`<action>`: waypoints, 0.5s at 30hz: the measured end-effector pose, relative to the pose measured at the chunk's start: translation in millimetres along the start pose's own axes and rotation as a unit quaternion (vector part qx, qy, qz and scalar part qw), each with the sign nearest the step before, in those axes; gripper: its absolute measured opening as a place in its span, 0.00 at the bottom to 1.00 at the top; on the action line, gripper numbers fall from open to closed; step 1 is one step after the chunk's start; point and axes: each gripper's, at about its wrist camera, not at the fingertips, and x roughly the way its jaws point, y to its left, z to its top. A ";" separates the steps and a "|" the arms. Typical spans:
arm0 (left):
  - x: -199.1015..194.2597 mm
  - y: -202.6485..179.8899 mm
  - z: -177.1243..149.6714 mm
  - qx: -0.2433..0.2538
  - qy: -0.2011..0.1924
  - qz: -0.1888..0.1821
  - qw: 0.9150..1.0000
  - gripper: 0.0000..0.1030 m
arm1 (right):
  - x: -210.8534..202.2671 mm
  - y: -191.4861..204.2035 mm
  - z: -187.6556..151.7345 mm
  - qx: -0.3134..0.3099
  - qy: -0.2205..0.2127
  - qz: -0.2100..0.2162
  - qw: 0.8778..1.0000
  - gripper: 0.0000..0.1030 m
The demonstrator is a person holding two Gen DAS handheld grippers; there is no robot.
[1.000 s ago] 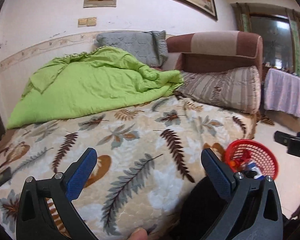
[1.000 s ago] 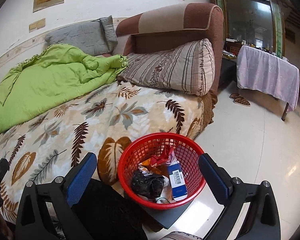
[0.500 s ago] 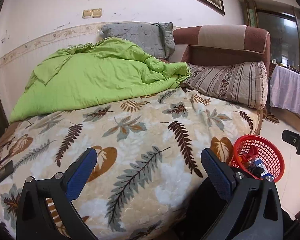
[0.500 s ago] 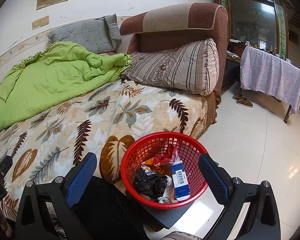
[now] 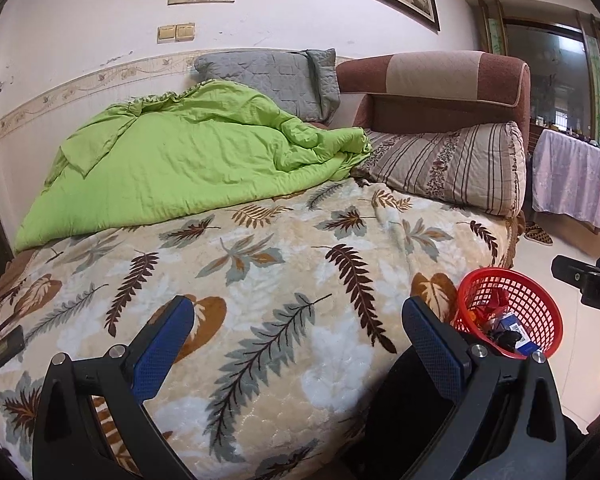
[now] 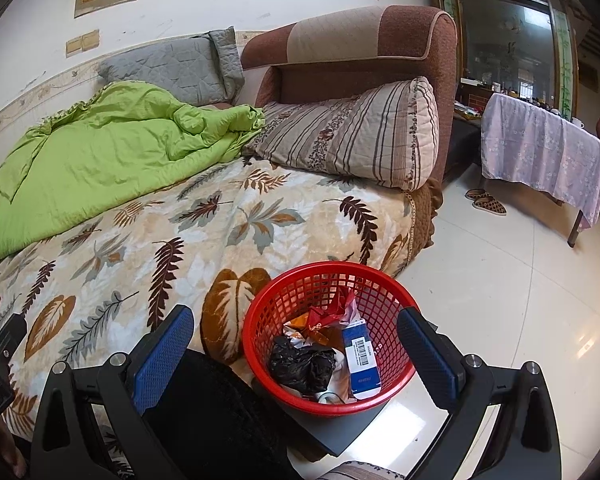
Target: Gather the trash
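Both hand-held grippers, left hand-held gripper (image 5: 296, 344) and right hand-held gripper (image 6: 296, 346), hang spread empty near the red basket (image 6: 392, 384).

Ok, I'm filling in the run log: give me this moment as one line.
left gripper: open, empty | right gripper: open, empty | red basket: holds black bag, blue box, wrappers

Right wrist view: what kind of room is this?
Most likely a lived-in room of a home, used for sleeping. A sofa bed spread with a leaf-print blanket, a crumpled green quilt and pillows, with a red trash basket beside it on the tiled floor.
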 end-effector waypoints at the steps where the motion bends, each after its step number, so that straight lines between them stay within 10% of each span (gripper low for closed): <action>1: 0.2 0.7 0.3 0.002 -0.001 0.000 1.000 1.00 | -0.4 0.3 0.2 0.000 0.000 0.000 1.000 1.00; 15: -0.6 -10.3 -2.4 0.025 0.002 0.010 1.000 1.00 | -0.3 -0.4 -2.2 0.003 0.003 -0.001 1.000 1.00</action>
